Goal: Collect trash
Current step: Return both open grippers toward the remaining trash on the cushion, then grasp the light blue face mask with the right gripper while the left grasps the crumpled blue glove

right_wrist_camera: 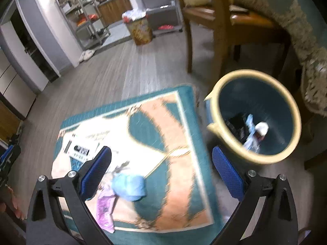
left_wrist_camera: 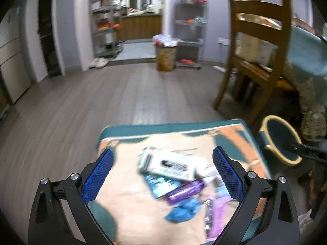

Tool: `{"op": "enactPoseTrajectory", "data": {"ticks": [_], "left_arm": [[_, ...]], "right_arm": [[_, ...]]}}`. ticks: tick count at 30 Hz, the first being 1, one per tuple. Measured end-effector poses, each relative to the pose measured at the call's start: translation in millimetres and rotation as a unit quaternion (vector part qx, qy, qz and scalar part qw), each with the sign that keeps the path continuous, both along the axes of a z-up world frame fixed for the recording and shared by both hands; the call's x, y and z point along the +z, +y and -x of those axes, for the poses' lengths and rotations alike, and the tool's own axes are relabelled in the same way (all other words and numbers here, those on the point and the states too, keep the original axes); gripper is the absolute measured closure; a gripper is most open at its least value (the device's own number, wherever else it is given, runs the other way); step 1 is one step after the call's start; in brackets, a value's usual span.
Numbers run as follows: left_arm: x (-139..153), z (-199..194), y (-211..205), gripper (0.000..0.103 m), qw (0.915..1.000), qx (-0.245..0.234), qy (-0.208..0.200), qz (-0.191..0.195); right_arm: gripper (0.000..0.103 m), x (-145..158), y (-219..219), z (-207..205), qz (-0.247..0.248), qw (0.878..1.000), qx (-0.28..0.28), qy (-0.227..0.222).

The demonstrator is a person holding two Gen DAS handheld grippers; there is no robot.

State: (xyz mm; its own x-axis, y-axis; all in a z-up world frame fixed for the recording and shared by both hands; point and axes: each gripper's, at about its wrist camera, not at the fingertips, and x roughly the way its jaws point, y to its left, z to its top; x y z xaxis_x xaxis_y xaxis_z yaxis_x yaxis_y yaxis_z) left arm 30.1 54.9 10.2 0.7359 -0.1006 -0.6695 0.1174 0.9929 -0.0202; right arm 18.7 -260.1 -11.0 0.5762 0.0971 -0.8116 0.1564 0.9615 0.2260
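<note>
Already we have a few scraps lying in the bin [right_wrist_camera: 224,85] beside the rug [left_wrist_camera: 122,210]. Most trash [left_wrist_camera: 173,175] remains piled on that rug. Our left tool [left_wrist_camera: 162,159] and right tool [right_wrist_camera: 161,157] both gape, carrying nothing.

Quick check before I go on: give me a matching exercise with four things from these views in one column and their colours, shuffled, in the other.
Things:
1. crumpled wad
2. bin rim
3. flat wrapper
4. chair

Colours:
A. brown wood
B. pink
C. light blue
D. cream yellow

Pairs: 1-C, 2-D, 3-B, 4-A

The wad and the wrapper lie on the rug; the bin stands on the floor beside it.
</note>
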Motion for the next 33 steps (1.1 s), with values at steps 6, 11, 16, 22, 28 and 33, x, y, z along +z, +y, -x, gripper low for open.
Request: {"op": "enactPoseTrajectory", "data": {"ticks": [6, 11, 16, 22, 28, 33], "left_arm": [[-28, 0, 30, 0.006, 0.9980, 0.052, 0.028, 0.021], [-68, -1, 18, 0.006, 0.9943, 0.060, 0.087, 0.012], [-98, -2, -8, 0.007, 0.9892, 0.016, 0.146, 0.011], [-117, -5, -28, 0.009, 0.9833, -0.021, 0.181, -0.005], [-134, -6, -36, 0.022, 0.9744, -0.043, 0.220, -0.017], [-151, -10, -42, 0.041, 0.9650, -0.060, 0.255, -0.019]], "right_arm": [[0.006, -31, 42, -3, 0.019, 0.999, 0.029, 0.036], [0.006, -53, 56, -7, 0.031, 0.997, 0.040, 0.061], [0.008, -74, 61, -12, 0.035, 0.994, 0.050, 0.092], [0.034, -91, 63, -18, 0.023, 0.990, 0.068, 0.123], [0.063, -100, 66, -24, -0.012, 0.986, 0.088, 0.140], [0.073, -100, 73, -26, -0.015, 0.984, 0.106, 0.141]]}}
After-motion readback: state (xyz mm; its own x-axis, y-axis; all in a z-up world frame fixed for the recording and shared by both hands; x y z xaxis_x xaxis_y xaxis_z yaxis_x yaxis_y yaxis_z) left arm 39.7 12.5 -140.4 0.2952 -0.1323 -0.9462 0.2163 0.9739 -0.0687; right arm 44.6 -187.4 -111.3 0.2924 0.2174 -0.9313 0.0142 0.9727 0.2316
